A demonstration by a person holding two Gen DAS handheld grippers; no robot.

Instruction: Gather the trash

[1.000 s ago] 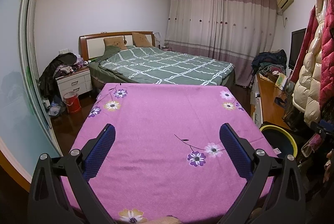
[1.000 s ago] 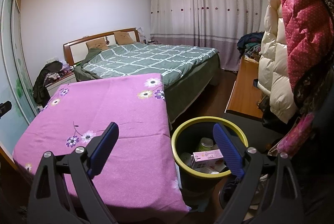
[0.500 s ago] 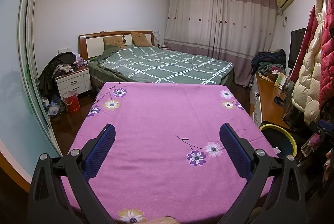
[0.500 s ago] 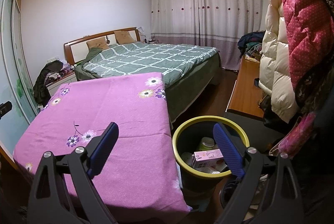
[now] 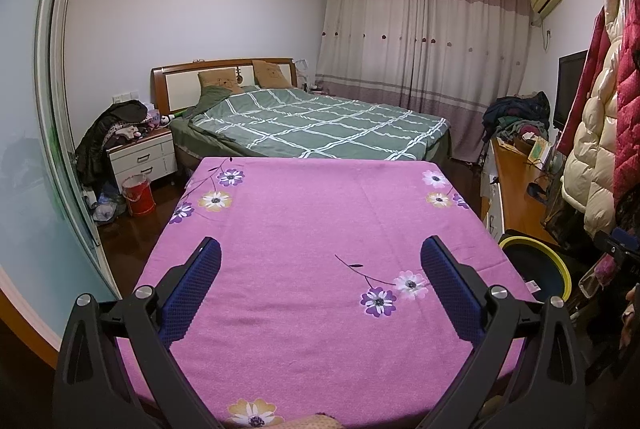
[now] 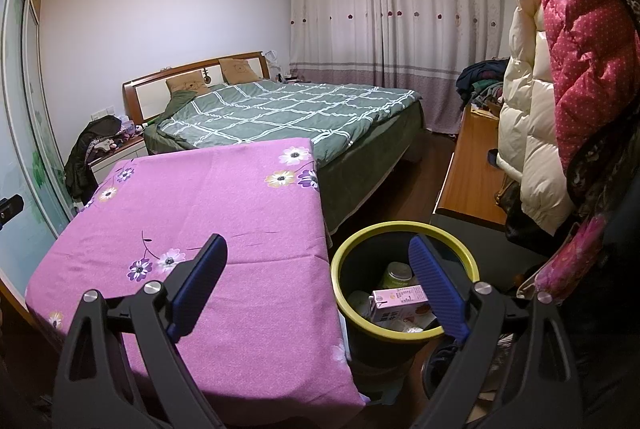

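Nearest the cameras, both tools hang idle: the left gripper (image 5: 320, 283) sits above the near edge of the table (image 5: 304, 221), its jaws spread wide with nothing between them, and the right gripper (image 6: 318, 285) is likewise gaping and empty, held off the table's right edge so that one of its fingers (image 6: 436, 293) overlaps the mouth of the trash bin (image 6: 344, 261). That placement reads as a release position, since the bin stands on the floor just beside the table's near right corner, where anything swept or carried off the purple floral tablecloth (image 6: 208, 197) has the shortest trip. Inside the bin lie the collected items: a pink carton (image 6: 396, 303) on its side, a pale green lidded jar (image 6: 394, 275) behind it, and some whitish scraps below that are too dim to name. From what both views show, no loose trash lies on the cloth, so the job looks finished or nearly so. Further off, a low wooden cabinet (image 6: 468, 169) runs along the right wall beneath hanging padded coats (image 6: 532, 117). Beyond the table's far edge stands the bed (image 5: 316, 125) with its green checked cover, and a red bucket (image 5: 138, 194) sits on the floor by the nightstand (image 5: 142, 157), well apart from the work.
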